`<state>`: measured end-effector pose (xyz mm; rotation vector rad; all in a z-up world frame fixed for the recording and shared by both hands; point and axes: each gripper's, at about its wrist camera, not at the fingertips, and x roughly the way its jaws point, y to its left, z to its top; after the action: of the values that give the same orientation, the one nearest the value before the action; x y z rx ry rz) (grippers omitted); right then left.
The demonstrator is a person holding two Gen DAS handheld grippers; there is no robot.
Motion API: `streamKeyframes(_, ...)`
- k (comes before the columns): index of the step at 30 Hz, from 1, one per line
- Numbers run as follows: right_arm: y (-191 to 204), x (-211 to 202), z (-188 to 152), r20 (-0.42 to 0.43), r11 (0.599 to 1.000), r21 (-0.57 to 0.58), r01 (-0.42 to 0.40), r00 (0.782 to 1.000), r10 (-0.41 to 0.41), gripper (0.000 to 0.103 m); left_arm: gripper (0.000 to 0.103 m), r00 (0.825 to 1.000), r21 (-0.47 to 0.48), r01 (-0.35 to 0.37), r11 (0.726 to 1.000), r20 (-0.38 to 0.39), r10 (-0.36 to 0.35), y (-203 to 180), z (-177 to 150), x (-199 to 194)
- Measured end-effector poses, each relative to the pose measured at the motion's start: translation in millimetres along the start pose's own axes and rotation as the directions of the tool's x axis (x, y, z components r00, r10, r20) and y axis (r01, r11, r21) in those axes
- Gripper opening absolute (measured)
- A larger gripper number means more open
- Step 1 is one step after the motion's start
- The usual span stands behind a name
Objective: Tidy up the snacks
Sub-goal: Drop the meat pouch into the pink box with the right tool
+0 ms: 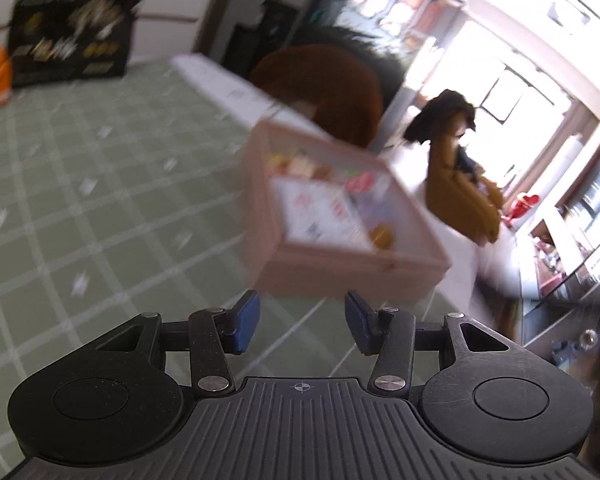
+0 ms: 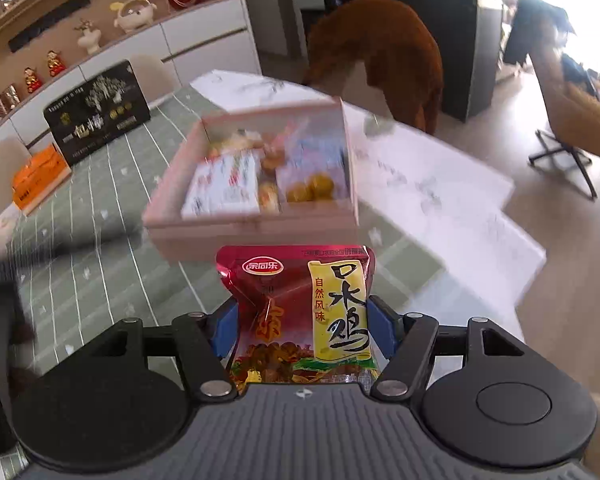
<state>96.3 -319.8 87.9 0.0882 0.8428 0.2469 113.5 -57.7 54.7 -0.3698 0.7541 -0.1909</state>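
Right gripper is clamped on a red and yellow snack packet, blue pads pressing both sides, packet upright and hovering just in front of the pink box. Box sits on the green checked cloth of the tabletop; inside are white packets, small orange-wrapped pieces and yellow round snacks, contents blurred. Nothing between the packet and the box's near wall.

Left gripper is partly open, nothing between its pads, above the cloth with the pink box just ahead and to its right. View is motion-blurred.

Around: black gift box and an orange box at the far end of the tabletop, well apart from the pink box. Brown chair beyond the far edge; white tabletop surface bare right of the cloth
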Motion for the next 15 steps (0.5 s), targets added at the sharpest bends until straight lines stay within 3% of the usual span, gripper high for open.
streamKeyframes(5,24,-8,98,0.180,1.000,-0.013,-0.012,0.984,0.014,0.071,0.052,0.998,-0.042,-0.054,0.998,-0.020,0.053,6,1,5)
streamKeyframes(8,31,18,142,0.131,1.000,-0.020,0.012,0.991,-0.009,0.082,0.052,0.995,-0.046,-0.094,0.995,-0.038,0.092,13,-2,0)
streamKeyframes(11,23,27,143,0.103,0.999,0.028,0.032,0.994,-0.034,0.082,0.052,0.994,-0.016,-0.106,0.994,-0.042,0.105,22,-16,-9)
streamKeyframes(15,9,29,100,0.087,0.994,0.106,-0.034,0.996,0.025,0.082,0.052,0.988,0.041,-0.144,0.989,-0.047,0.146,32,-35,-20)
